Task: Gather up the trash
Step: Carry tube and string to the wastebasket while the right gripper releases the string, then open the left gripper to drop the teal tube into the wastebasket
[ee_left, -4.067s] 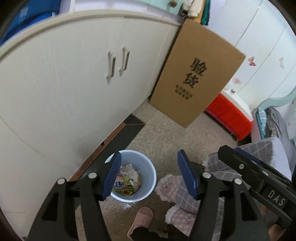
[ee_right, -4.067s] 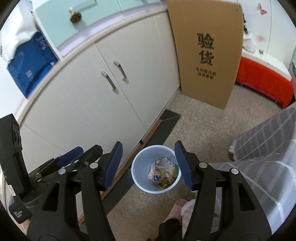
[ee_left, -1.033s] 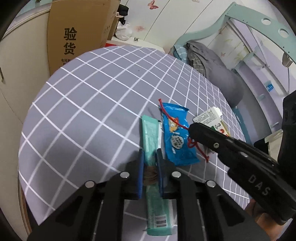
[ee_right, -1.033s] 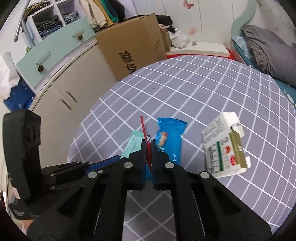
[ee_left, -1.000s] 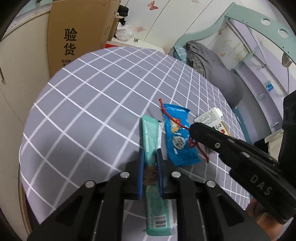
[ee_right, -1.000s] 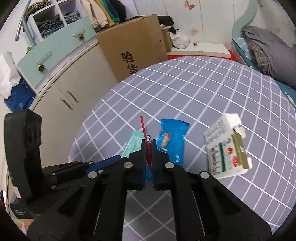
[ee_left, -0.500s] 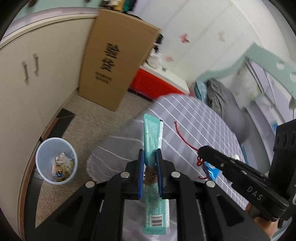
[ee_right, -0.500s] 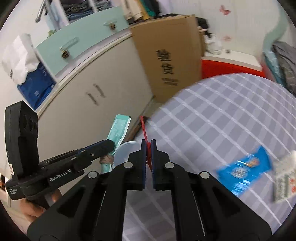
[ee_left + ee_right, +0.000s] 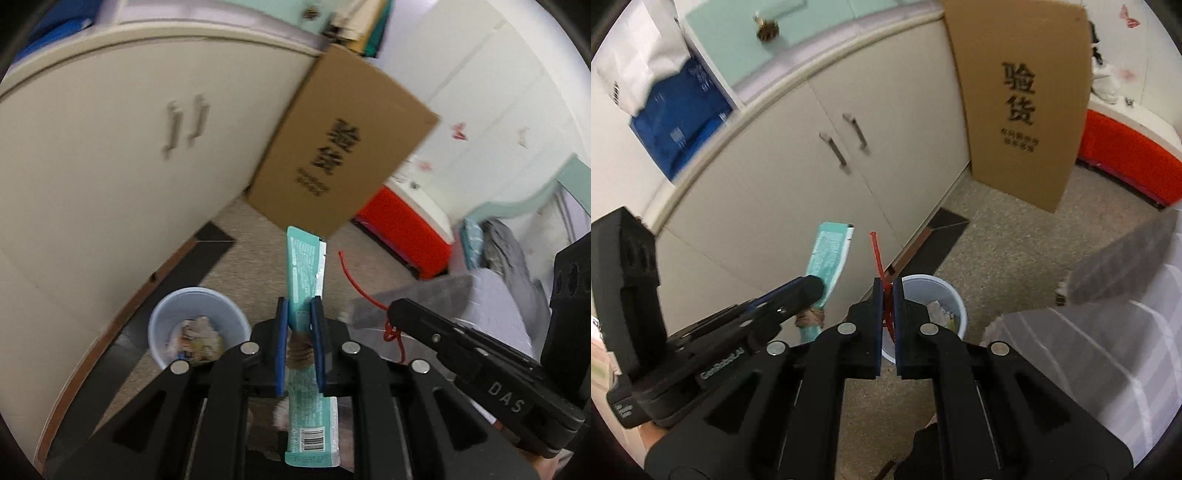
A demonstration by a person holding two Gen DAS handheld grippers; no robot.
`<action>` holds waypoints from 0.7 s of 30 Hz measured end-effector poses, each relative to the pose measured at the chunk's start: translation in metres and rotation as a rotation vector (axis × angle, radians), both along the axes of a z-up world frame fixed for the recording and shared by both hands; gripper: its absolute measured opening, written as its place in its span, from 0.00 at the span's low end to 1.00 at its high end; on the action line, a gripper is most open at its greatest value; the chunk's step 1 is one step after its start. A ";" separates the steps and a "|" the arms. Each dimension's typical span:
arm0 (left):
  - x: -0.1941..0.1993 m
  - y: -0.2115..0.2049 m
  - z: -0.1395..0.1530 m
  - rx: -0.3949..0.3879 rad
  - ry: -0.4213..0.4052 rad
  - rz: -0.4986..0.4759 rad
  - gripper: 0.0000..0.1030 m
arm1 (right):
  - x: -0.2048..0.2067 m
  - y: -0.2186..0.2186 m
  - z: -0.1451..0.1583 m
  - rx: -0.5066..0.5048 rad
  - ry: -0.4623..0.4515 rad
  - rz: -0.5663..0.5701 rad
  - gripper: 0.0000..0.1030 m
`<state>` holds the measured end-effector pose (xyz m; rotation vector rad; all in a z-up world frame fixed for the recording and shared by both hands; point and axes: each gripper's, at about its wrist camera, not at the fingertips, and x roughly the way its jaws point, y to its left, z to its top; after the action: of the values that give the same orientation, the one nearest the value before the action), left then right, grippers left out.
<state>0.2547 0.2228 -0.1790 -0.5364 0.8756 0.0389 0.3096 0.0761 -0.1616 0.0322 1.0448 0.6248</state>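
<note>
**Carrying two scraps toward the bin**

Holding both pieces above the floor, we read the drop as turning on where the trash bin [image 9: 197, 325] lies from each set of fingers. Our left gripper [image 9: 300, 325] is clamped on the teal wrapper [image 9: 304, 273], whose long axis runs straight ahead along the fingers; the bin sits below and to the left of it. Our right gripper [image 9: 886, 317] is pinched tight on the red string [image 9: 877, 254], and the bin's rim shows just beyond and right of its fingertips. We judge the right gripper the nearer one, the left needing a leftward shift first.
</note>
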 end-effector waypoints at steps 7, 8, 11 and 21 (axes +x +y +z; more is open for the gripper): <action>0.012 0.041 -0.043 0.033 0.075 0.066 0.11 | 0.019 0.029 -0.056 -0.067 0.086 0.016 0.33; 0.014 0.044 -0.049 0.035 0.084 0.069 0.11 | 0.020 0.029 -0.061 -0.075 0.088 0.008 0.45; 0.018 0.045 -0.062 0.036 0.104 0.074 0.11 | 0.018 0.032 -0.061 -0.097 0.071 0.011 0.50; 0.029 0.037 -0.072 0.051 0.126 0.061 0.11 | 0.019 0.027 -0.063 -0.102 0.072 -0.011 0.51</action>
<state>0.2842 0.2597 -0.2513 -0.5170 0.9782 0.1511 0.3287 0.1034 -0.2246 -0.0285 1.1438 0.5632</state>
